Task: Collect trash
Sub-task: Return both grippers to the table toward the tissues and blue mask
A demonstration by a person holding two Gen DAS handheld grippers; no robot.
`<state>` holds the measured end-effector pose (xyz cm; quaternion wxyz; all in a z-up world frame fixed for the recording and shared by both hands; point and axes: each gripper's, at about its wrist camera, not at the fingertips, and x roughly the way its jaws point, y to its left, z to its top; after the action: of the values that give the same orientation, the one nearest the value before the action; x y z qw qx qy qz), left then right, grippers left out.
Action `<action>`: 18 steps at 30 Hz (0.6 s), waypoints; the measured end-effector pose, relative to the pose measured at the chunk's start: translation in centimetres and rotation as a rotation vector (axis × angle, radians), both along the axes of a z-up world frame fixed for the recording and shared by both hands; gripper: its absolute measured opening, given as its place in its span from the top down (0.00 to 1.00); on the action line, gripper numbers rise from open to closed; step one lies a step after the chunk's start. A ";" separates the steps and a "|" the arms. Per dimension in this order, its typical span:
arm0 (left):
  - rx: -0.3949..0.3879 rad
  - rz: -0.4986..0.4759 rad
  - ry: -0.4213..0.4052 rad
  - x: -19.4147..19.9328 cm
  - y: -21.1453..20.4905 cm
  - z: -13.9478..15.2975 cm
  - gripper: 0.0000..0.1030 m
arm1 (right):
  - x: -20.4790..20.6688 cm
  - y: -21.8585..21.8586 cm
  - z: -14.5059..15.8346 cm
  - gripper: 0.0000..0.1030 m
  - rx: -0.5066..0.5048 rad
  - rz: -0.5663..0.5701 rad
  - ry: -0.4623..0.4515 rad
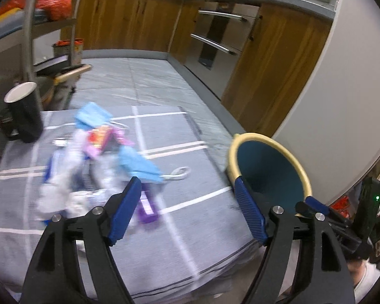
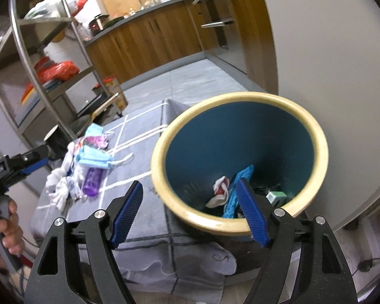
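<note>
A low table covered by a grey cloth with white grid stripes [image 1: 190,215] is seen in both wrist views, with kitchen cabinets of brown wood [image 1: 129,22] behind it. A loose heap of trash is spread over the left part of the cloth: two light-blue face masks [image 2: 93,158], crumpled white tissue [image 2: 59,186], a colourful printed wrapper [image 2: 97,141] and a flat purple plastic packet [image 2: 91,181]. In the left wrist view the heap is blurred.

At the right end of the table a round bin with a cream rim and teal inside [image 2: 240,101] is set on the cloth. Some scraps are already lying at its bottom: a white-and-red crumpled piece [image 2: 219,190], a blue strip [image 2: 236,187] and a small pale-green box [image 2: 276,197].

The left gripper [image 1: 187,206] is held above the cloth between the heap and the bin, its blue-padded jaws spread apart with nothing between them. The right gripper [image 2: 190,209] is held just in front of the bin's rim, its jaws likewise wide apart and empty. In the right wrist view the left gripper's handle is seen gripped by a hand [image 2: 8,228].

A black cup with a white inside [image 1: 25,111] stands at the far left corner of the table, beside a steel shelf rack [image 2: 25,58] carrying a red plastic bag [image 2: 59,69].
</note>
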<state>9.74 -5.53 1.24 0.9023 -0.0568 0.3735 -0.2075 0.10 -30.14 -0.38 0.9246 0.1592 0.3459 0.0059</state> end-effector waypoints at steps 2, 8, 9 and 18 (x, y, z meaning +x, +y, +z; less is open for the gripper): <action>0.011 0.021 -0.006 -0.3 1.9 0.2 0.27 | 0.0 0.7 -0.1 0.25 -0.006 0.018 0.006; 0.042 0.096 -0.007 -0.7 6.9 0.1 0.26 | 0.2 2.2 -0.1 0.24 -0.006 0.072 0.026; 0.047 0.115 -0.001 -0.7 8.0 -0.2 0.26 | 0.3 2.5 -0.1 0.24 -0.006 0.081 0.031; 0.011 0.237 0.051 0.7 13.2 -2.4 0.26 | 1.9 6.0 -0.4 0.24 -0.010 0.161 0.072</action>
<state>10.45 7.68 -1.17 0.9110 -0.1008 0.3882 -0.0961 2.00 -24.13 -0.76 0.9090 0.1263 0.3905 0.0726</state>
